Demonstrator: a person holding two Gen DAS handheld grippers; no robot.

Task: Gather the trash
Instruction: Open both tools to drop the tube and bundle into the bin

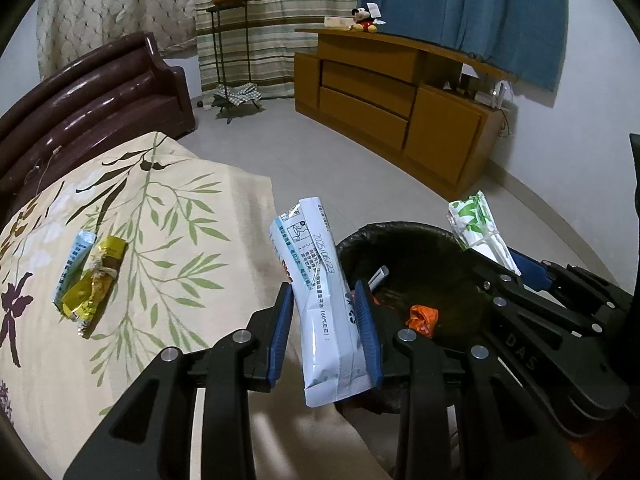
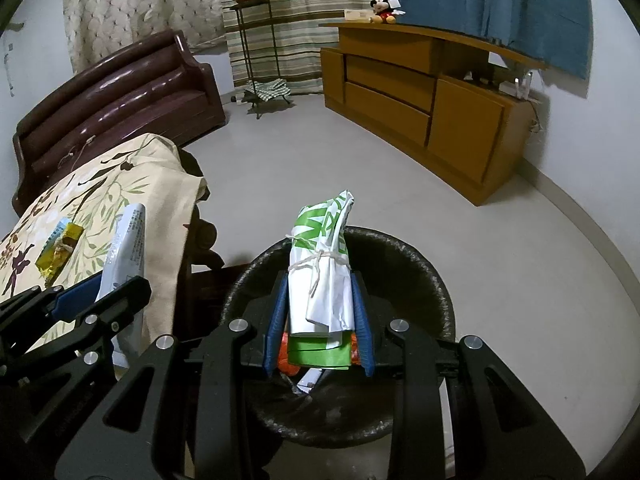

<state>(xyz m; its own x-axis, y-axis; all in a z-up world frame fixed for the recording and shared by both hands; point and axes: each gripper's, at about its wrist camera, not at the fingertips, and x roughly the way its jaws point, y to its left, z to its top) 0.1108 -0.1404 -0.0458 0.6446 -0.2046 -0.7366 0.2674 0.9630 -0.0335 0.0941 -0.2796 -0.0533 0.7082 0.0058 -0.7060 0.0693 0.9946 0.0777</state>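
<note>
the left gripper [image 1: 325, 332] sits at the bottom centre of the left wrist view, its blue pads closed against the sides of a pale blue and white packet [image 1: 320, 296] that stands nearly upright between them, top leaning slightly left. the packet's lower end hangs below the pads, beside the left rim of the bin [image 1: 400, 232], which fills the lower right of that view with its black liner. inside the bin lie an orange scrap [image 1: 422, 318] and a small white piece.

the right gripper [image 2: 319, 330] is at the bottom centre of the right wrist view, directly over the bin's open mouth. its pads are closed on a green and white bundle [image 2: 322, 276] tied round with string, which points up and away from the camera, its tip passing over the far rim.

in the left wrist view, at the left middle, a gold wrapper [image 1: 94, 284] tied with string lies touching a pale blue wrapper [image 1: 76, 264] on the leaf-print cloth [image 1: 180, 208], well apart from both grippers. the cloth's right edge drops off just left of the bin.

beyond the bin the pale floor [image 2: 320, 152] stretches open to a wooden cabinet [image 2: 420, 96] at upper right and a dark sofa [image 2: 120, 92] at upper left.
</note>
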